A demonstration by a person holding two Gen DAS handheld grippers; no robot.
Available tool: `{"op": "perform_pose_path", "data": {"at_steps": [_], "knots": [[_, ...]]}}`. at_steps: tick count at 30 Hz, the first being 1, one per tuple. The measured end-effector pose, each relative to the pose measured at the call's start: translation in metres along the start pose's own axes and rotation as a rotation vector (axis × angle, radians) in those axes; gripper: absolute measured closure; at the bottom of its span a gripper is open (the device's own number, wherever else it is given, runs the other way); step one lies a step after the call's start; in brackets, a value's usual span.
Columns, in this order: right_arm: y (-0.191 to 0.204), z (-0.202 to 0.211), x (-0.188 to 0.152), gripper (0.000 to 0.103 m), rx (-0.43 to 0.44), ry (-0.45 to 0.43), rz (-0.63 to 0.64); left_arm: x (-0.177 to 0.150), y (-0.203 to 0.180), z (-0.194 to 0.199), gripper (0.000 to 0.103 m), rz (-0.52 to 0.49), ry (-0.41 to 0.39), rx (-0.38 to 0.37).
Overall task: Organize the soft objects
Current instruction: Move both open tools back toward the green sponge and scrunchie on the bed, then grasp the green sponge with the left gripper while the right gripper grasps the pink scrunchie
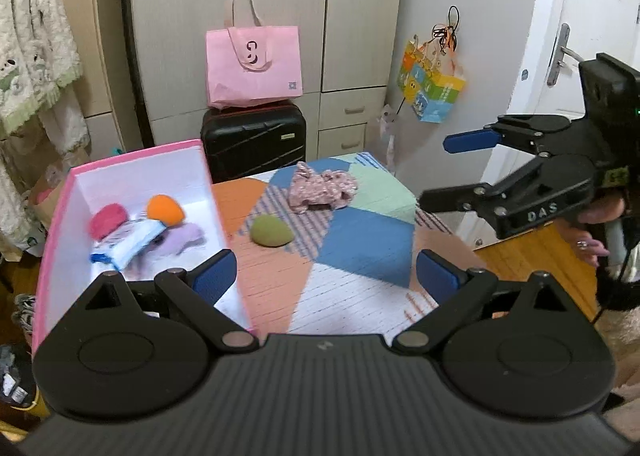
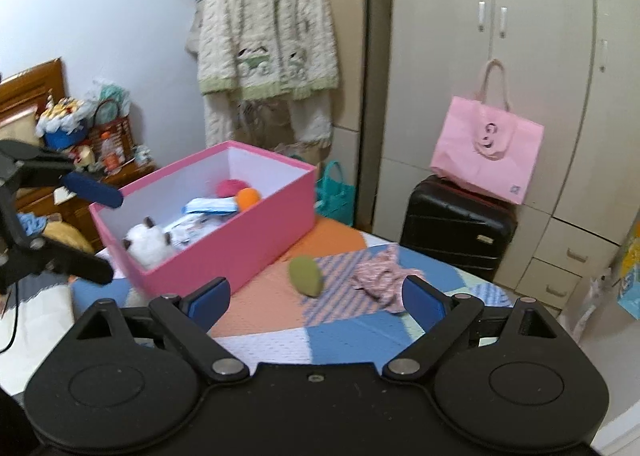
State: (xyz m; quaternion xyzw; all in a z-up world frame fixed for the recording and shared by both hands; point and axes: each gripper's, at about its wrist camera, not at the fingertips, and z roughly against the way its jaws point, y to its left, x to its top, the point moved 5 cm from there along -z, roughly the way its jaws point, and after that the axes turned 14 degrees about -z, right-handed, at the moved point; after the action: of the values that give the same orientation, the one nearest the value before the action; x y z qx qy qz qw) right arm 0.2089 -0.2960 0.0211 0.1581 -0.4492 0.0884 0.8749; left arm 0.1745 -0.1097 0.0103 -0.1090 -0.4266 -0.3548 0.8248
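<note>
A pink box (image 1: 136, 158) (image 2: 240, 232) stands on the left of the patchwork-covered table (image 1: 360, 248). In it lie a red ball (image 1: 107, 220), an orange ball (image 1: 165, 209), a wipes packet (image 1: 128, 242), a purple soft piece (image 1: 184, 238) and a white plush (image 2: 148, 244). On the cover lie a green soft oval (image 1: 271, 230) (image 2: 306, 276) and a crumpled pink floral cloth (image 1: 320, 186) (image 2: 380, 276). My left gripper (image 1: 326, 276) (image 2: 96, 228) is open and holds nothing, hovering by the box's near corner. My right gripper (image 2: 316, 302) (image 1: 452, 172) is open too, short of the oval and cloth.
Behind the table a black suitcase (image 1: 254, 140) carries a pink tote bag (image 1: 254, 64) against the wardrobe. A knitted cardigan (image 2: 268, 36) hangs at the left, and a teal bag (image 2: 336, 196) sits behind the box. A colourful bag (image 1: 432, 84) hangs at the right. A person's hand (image 1: 596, 232) grips the right handle.
</note>
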Motion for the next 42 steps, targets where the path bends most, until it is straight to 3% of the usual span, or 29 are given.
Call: {"op": "perform_pose_path", "data": {"at_steps": [5,7,10,15,19,23,31,42], "knots": [[-0.030,-0.012,0.000,0.008,0.018,-0.037,-0.064,0.002,-0.012,-0.033,0.006,0.001,0.025,0.020],[-0.041,-0.018,-0.001,0.008,0.032,-0.034,-0.088,0.001,-0.015,-0.044,0.005,0.034,0.045,-0.004],[-0.050,-0.022,-0.001,0.008,0.085,-0.046,-0.099,-0.002,-0.020,-0.060,0.006,0.056,0.064,-0.023],[-0.059,-0.030,0.001,0.008,0.151,-0.054,-0.121,-0.001,-0.027,-0.085,0.006,0.049,0.067,0.016],[-0.066,-0.043,0.002,0.008,0.161,-0.059,-0.127,0.001,-0.025,-0.105,0.006,0.072,0.055,0.065],[-0.073,-0.056,0.004,0.008,0.165,-0.060,-0.128,0.001,-0.019,-0.124,0.006,0.065,0.045,0.177],[-0.093,-0.097,0.001,0.008,0.146,-0.004,-0.172,0.001,-0.013,-0.157,0.006,0.031,0.042,0.310],[-0.111,-0.158,-0.001,0.008,0.115,0.062,-0.217,0.001,-0.004,-0.199,0.009,0.026,0.060,0.435]]}}
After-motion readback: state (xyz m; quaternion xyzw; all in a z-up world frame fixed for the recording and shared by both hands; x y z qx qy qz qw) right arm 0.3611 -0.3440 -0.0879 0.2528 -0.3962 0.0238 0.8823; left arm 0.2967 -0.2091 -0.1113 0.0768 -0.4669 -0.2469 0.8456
